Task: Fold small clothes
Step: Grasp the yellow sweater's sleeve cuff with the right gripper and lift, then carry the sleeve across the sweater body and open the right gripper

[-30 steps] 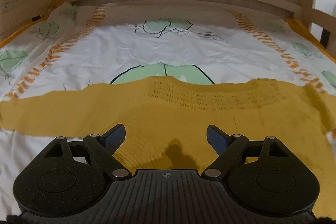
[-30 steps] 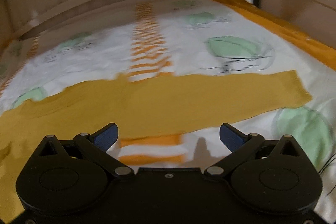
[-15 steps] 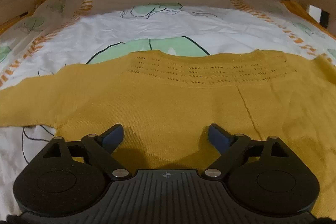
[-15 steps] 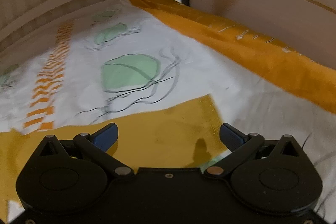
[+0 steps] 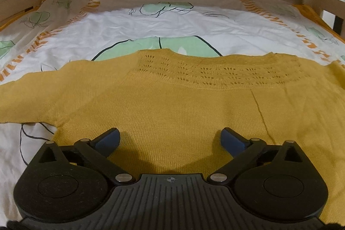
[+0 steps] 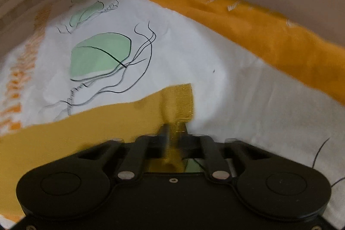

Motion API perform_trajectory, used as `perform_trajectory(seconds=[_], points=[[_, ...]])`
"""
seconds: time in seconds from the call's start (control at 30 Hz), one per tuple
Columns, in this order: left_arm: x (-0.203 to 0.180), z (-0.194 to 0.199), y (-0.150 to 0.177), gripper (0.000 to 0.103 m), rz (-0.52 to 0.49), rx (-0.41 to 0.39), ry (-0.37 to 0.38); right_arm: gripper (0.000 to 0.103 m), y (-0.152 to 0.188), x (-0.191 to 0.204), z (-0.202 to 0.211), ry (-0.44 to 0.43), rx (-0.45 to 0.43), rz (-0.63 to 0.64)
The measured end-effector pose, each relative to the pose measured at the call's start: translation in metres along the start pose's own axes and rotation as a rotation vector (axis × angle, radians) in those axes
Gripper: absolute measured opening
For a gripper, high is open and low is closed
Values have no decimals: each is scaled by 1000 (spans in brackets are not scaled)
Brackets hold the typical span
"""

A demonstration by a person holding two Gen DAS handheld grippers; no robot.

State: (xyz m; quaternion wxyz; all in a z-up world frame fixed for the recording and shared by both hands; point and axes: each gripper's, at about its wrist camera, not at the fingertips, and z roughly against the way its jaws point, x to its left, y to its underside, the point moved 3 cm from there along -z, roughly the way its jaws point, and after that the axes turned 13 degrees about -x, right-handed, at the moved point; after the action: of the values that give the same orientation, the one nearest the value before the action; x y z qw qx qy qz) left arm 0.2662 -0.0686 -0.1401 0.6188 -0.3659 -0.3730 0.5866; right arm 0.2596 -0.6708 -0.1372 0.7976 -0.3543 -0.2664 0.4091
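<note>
Your right gripper [image 6: 174, 133] pinches the sweater's [image 5: 172, 105] cuff [image 6: 183, 100] for folding inward; your left gripper [image 5: 170, 137] hovers wide open, empty, over its body.

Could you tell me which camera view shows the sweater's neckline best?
The left wrist view: the yellow sweater's eyelet-knit neckline lies flat there. The right wrist view shows only its sleeve cuff, pinched by the right gripper.
</note>
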Motion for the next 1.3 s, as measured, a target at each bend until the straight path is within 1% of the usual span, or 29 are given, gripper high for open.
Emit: perform_trajectory(seconds=[0.03, 0.17, 0.3, 0.43, 0.5, 0.53, 0.57, 0.67, 0.77, 0.87, 1.0, 1.13, 1.23, 1.3], points=[[0, 0, 0, 102, -1, -1, 0, 15, -2, -1, 4, 1, 2, -17], [0, -1, 0, 102, -2, 0, 1, 15, -21, 7, 36, -5, -47, 2], [1, -1, -1, 102, 5, 8, 7, 15, -53, 25, 82, -83, -106, -20], [6, -3, -6, 100, 17, 42, 38, 15, -88, 69, 134, -214, -164, -35], [12, 0, -11, 96, 34, 65, 63, 15, -101, 98, 158, -289, -186, -27], [17, 3, -14, 90, 45, 72, 70, 15, -105, 113, 169, -323, -194, -19], [23, 7, -17, 90, 57, 76, 74, 15, -109, 131, 181, -366, -201, -12], [48, 24, -28, 90, 92, 57, 61, 15, -112, 185, 209, -493, -203, -5], [80, 41, -38, 90, 106, 35, 40, 15, -102, 244, 227, -616, -179, 9], [115, 56, -45, 90, 96, 8, 5, 15, -77, 302, 240, -735, -139, 12], [155, 73, -47, 90, 55, -19, -50, 15, -40, 370, 236, -836, -75, 27], [190, 85, -43, 90, 46, -20, -96, 15, 6, 422, 226, -889, -5, 36], [211, 92, -36, 90, 76, -6, -111, 14, 41, 453, 212, -892, 42, 48], [221, 96, -30, 90, 93, 1, -118, 10, 62, 468, 201, -889, 76, 51]])
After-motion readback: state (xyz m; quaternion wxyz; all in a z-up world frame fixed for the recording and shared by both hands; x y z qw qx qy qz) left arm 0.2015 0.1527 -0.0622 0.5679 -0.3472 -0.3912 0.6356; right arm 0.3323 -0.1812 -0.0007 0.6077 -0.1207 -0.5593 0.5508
